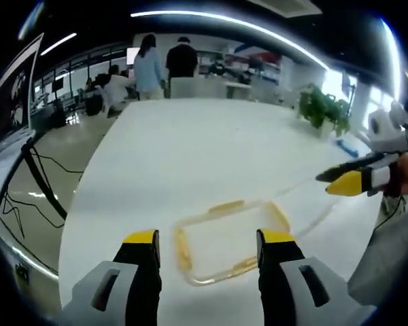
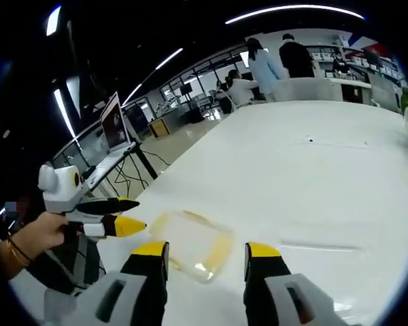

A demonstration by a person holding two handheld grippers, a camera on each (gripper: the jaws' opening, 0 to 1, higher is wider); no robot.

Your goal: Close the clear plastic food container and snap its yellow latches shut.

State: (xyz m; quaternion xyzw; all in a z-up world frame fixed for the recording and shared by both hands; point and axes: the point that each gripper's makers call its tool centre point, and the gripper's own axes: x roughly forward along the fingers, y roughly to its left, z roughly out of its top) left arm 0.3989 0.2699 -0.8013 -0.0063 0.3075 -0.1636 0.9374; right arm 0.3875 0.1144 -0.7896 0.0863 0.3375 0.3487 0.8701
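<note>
The clear container point(image 1: 229, 241) is seen lying on the white table point(image 1: 190, 149) just ahead of both grippers, left point(image 1: 209, 246) and right point(image 2: 205, 258), whose jaws are spread wide and empty.

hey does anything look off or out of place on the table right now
Nothing stands out. The clear container with yellow latches lies flat on the white table, no spill or damage visible. Both the left gripper and right gripper hover open near it.
</note>
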